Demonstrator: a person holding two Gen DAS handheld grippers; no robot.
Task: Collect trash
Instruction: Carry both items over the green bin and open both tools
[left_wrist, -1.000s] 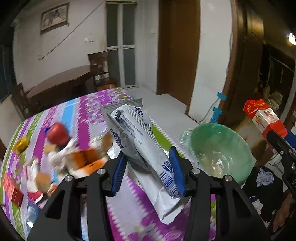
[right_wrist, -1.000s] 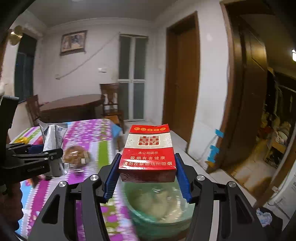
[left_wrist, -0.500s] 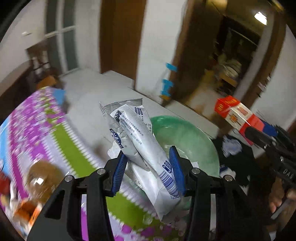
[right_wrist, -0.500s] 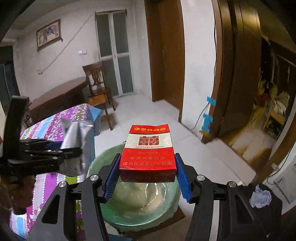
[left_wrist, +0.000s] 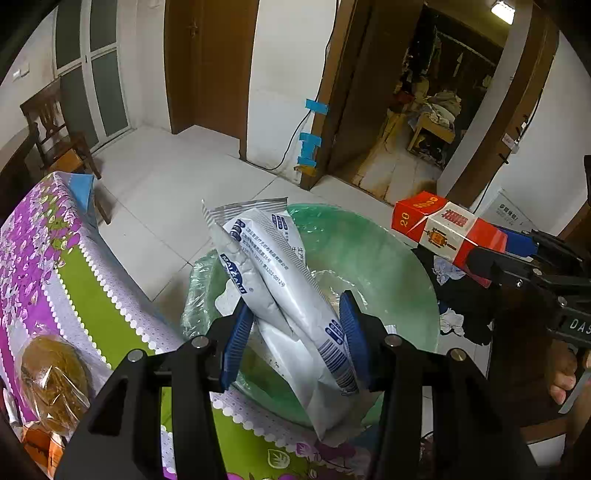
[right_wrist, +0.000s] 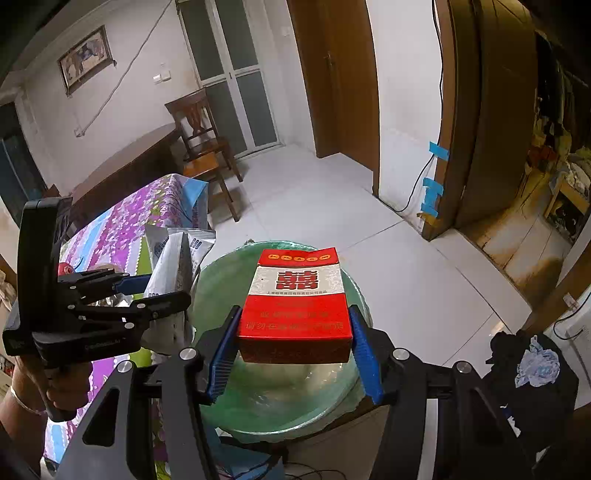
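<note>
**Ana:** While both hands hang over the green bin (right_wrist: 280, 402), look at what they carry: the left gripper (left_wrist: 293, 341) has its fingers closed on the white wrapper (left_wrist: 280, 291), and the right gripper (right_wrist: 293, 349) has its fingers pinched on the two side faces of the red cigarette box (right_wrist: 295, 306).

**Ben:** And that's the point of the pose, I'd say. Each piece of trash sits directly above the bag-lined mouth, so a simple release should drop it in.

**Ana:** Orientation, then. The wrapper's long axis runs forward and up from the fingers, leaning left, crimped end farthest out, its tail drooping below and behind the pads.

**Ben:** The box lies nearly flat, printed face up, long axis straight ahead between the fingers, flip-top end pointing away.

**Ana:** To the left of the fingers, the flowered table (left_wrist: 48, 258) carries a wrapped bun (left_wrist: 55, 384), not yet collected.
</note>
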